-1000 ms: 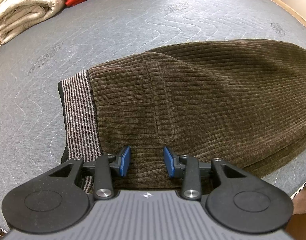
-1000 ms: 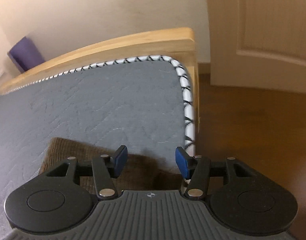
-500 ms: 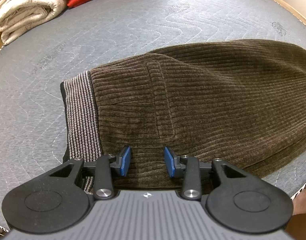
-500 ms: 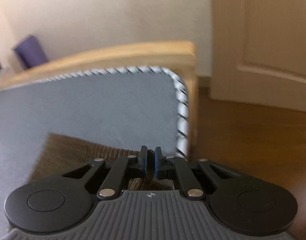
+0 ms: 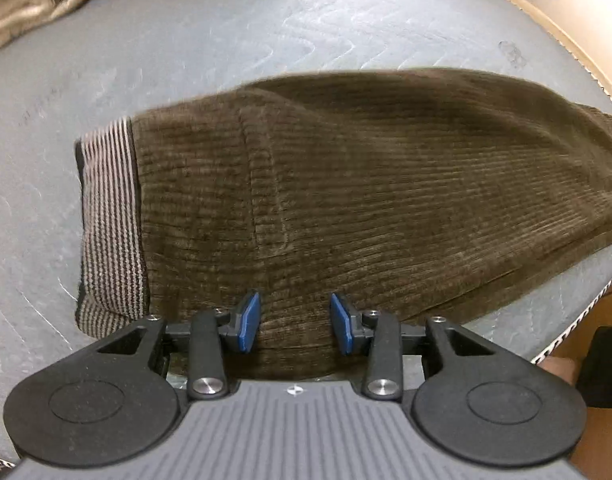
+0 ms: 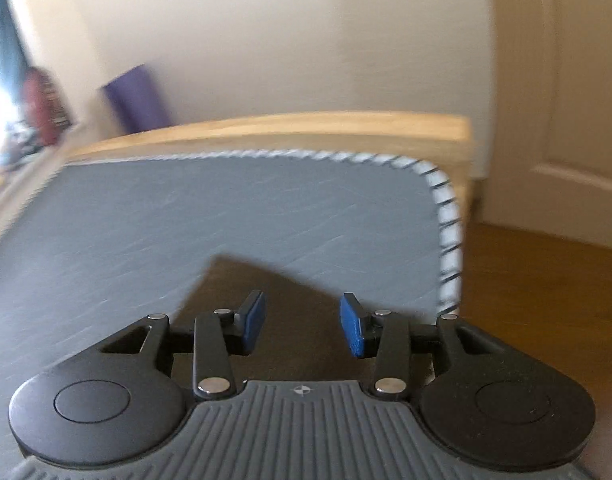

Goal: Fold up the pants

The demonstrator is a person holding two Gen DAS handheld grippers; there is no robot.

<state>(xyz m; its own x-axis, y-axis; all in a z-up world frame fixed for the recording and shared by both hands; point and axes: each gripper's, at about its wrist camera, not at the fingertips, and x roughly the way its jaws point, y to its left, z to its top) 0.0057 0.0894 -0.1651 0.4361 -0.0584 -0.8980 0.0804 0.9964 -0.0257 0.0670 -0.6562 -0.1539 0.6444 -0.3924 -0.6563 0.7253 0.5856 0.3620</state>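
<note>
The brown corduroy pants (image 5: 346, 184) lie flat on the grey mattress (image 5: 226, 40), spreading ahead of the left gripper (image 5: 295, 326), striped waistband (image 5: 110, 224) off to the left of its fingers. Those fingers stand partly apart over the near edge, gripping nothing. The right gripper (image 6: 302, 326) clamped shut half a second ago and has just been opening; its fingers are now apart, the leg end (image 6: 274, 296) loose beneath. Judging by that, the cuff grab slipped or was released, so the fold is not yet begun.

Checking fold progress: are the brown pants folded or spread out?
Folded lengthwise: the pants lie flat on the mattress as one leg-wide layer, striped waistband at one end.
</note>
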